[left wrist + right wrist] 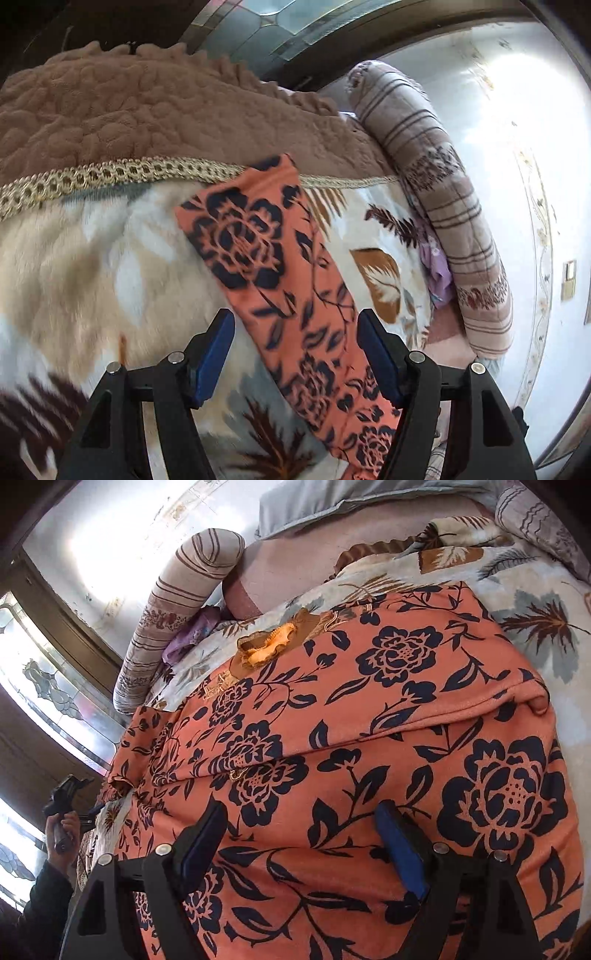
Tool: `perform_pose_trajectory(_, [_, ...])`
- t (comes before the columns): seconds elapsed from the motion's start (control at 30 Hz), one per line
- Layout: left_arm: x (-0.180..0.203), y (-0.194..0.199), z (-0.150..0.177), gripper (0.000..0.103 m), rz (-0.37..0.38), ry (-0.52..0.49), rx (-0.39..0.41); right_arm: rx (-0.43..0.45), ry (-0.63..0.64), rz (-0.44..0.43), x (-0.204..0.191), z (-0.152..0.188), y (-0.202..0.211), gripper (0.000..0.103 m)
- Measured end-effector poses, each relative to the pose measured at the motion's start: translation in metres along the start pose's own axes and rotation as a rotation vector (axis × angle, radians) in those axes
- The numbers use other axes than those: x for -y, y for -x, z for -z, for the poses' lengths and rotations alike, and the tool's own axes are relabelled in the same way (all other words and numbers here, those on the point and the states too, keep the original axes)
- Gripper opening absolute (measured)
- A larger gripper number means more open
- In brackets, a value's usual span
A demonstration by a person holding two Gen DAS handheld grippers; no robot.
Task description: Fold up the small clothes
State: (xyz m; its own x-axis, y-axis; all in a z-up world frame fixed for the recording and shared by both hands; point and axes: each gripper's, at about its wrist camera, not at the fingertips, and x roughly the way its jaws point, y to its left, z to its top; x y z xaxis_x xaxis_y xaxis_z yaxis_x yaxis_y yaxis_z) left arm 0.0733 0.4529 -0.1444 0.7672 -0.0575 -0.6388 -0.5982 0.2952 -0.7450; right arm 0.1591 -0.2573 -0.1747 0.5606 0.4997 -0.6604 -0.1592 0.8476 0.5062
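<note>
Right wrist view: my right gripper (301, 843), nearer, fingers spread empty over orange floral garment (369, 709); long axis runs upper-left to lower-right.

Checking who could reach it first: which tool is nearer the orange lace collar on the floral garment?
Right. The right tool hovers over the garment's body, below the collar; the left tool is off its far edge.

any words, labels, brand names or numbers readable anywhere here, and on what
None: no readable text in either view.
orange floral garment: printed flowers only, no label showing.
leaf-print blanket: pattern only.
striped bolster: stripes and motifs, no words.
small wall plate: too blurred to tell.
</note>
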Motion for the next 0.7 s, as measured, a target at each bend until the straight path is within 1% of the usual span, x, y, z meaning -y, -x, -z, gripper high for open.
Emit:
perform_pose_trajectory(0.1, [-0.011, -0.003, -0.007, 0.069, 0.010, 0.025, 0.010, 0.013, 0.015, 0.008, -0.001, 0.003, 0.000, 0.085])
perform_pose_trajectory(0.2, [-0.004, -0.004, -0.009, 0.069, -0.021, -0.012, 0.025, 0.017, 0.024, 0.012, -0.002, 0.004, -0.001, 0.085])
perform_pose_trajectory(0.23, [-0.001, -0.007, -0.010, 0.063, -0.037, -0.011, 0.032, 0.018, 0.024, 0.009, -0.003, 0.003, -0.003, 0.085])
perform_pose_trajectory(0.27, [0.001, -0.013, -0.014, 0.053, -0.064, -0.005, 0.040, 0.019, 0.021, 0.006, -0.003, 0.002, -0.004, 0.085])
perform_pose_trajectory(0.3, [0.002, -0.018, -0.017, 0.023, -0.124, -0.008, 0.042, 0.021, 0.019, 0.003, -0.002, 0.002, -0.003, 0.085])
perform_pose_trajectory(0.33, [0.003, -0.024, -0.020, 0.006, -0.194, -0.015, 0.033, 0.023, 0.017, 0.000, -0.001, 0.002, -0.003, 0.085])
perform_pose_trajectory(0.4, [0.008, -0.028, -0.023, 0.006, -0.241, -0.028, 0.030, 0.027, 0.015, -0.005, 0.000, 0.003, -0.002, 0.085])
perform_pose_trajectory(0.43, [0.016, -0.026, -0.022, 0.006, -0.271, -0.064, 0.040, 0.029, 0.015, -0.006, 0.000, 0.003, -0.002, 0.085])
perform_pose_trajectory(0.47, [0.030, -0.022, -0.018, 0.005, -0.298, -0.126, 0.069, 0.030, 0.016, -0.007, 0.000, 0.004, -0.002, 0.085])
perform_pose_trajectory(0.5, [0.051, -0.012, -0.010, 0.005, -0.309, -0.217, 0.110, 0.034, 0.016, -0.010, 0.000, 0.004, -0.002, 0.085])
perform_pose_trajectory(0.53, [0.069, -0.005, -0.001, 0.005, -0.302, -0.282, 0.137, 0.037, 0.014, -0.014, 0.001, 0.004, -0.002, 0.085])
perform_pose_trajectory(0.57, [0.091, 0.005, 0.010, 0.005, -0.284, -0.355, 0.163, 0.039, 0.012, -0.018, 0.001, 0.004, -0.003, 0.085])
perform_pose_trajectory(0.63, [0.138, 0.025, 0.041, 0.005, -0.218, -0.495, 0.212, 0.042, 0.011, -0.020, 0.002, 0.004, -0.003, 0.085])
perform_pose_trajectory(0.67, [0.163, 0.035, 0.059, 0.005, -0.176, -0.558, 0.227, 0.043, 0.012, -0.021, 0.002, 0.004, -0.003, 0.085])
perform_pose_trajectory(0.7, [0.187, 0.043, 0.079, 0.005, -0.121, -0.613, 0.224, 0.043, 0.011, -0.021, 0.002, 0.004, -0.003, 0.085])
